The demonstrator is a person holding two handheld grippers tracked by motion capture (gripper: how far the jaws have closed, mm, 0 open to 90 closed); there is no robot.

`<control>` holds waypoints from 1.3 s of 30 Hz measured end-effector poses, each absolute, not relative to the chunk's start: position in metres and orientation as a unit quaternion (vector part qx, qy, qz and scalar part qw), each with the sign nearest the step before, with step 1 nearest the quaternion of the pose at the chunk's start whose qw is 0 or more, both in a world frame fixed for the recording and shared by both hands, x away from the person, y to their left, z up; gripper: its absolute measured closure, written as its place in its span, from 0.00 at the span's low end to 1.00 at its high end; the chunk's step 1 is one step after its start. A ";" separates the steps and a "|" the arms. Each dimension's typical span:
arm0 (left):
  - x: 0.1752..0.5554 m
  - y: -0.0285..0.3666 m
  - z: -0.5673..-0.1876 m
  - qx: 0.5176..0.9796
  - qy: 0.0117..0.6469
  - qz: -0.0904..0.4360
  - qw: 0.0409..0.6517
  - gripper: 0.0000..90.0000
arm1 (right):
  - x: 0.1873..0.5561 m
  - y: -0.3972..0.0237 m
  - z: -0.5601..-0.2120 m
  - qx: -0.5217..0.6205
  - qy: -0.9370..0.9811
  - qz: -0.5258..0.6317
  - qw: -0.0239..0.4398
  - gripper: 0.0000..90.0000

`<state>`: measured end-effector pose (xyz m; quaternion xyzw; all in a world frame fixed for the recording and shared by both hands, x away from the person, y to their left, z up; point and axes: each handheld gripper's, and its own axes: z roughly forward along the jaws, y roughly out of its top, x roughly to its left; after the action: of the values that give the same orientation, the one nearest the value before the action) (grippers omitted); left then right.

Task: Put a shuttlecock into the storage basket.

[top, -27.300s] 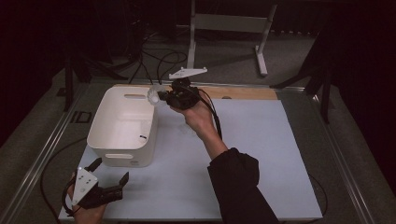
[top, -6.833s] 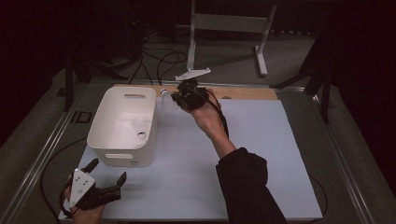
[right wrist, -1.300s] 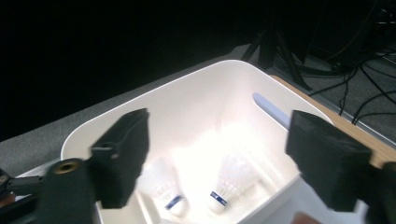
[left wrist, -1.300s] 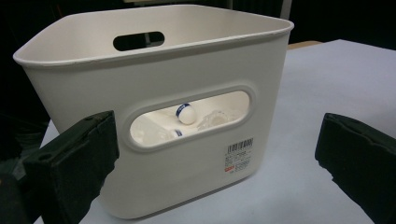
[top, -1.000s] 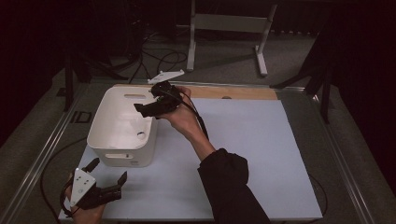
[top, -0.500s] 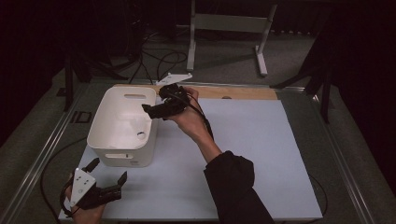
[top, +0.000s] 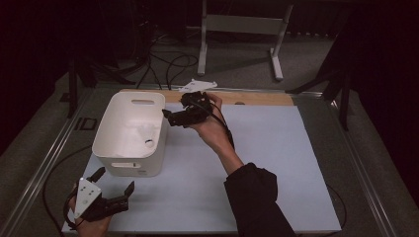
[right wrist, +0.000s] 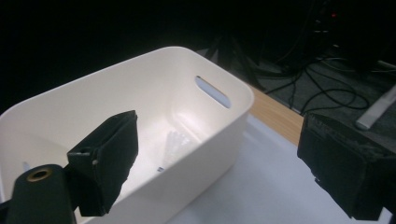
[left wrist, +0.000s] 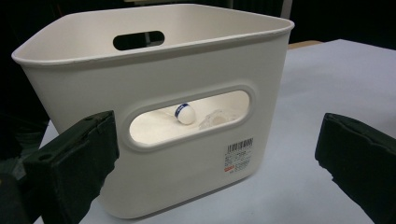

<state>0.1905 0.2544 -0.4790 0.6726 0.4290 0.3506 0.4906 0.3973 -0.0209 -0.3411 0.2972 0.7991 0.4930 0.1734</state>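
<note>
My right gripper (top: 174, 117), jaws apart and empty, hangs beside the white bin (top: 129, 129) rim; my left gripper (top: 112, 188) (also apart) faces its near wall.

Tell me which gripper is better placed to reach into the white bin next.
Right. The right gripper, jaws open, hovers at the white bin's far rim, angled toward its inside. The left gripper, also open, sits low on the table facing the bin's near wall, outside it.

One white bin (top: 129, 133), one small white ball (left wrist: 184, 114) inside it, two claws (top: 169, 118) (top: 114, 189).
</note>
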 end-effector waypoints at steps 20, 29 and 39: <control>0.190 0.254 -0.479 0.672 0.429 0.351 0.491 0.00 | 0.392 -0.064 -0.347 0.327 0.778 0.489 0.220 0.13; 0.191 0.254 -0.479 0.673 0.429 0.350 0.490 0.00 | 0.388 -0.087 -0.353 0.342 0.771 0.483 0.236 0.13; 0.191 0.254 -0.479 0.675 0.428 0.349 0.489 0.00 | 0.381 -0.114 -0.362 0.363 0.761 0.479 0.245 0.11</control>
<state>0.1907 0.2538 -0.4792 0.6746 0.4285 0.3495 0.4890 0.3815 -0.1143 -0.3619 0.3631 0.7608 0.4788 0.2452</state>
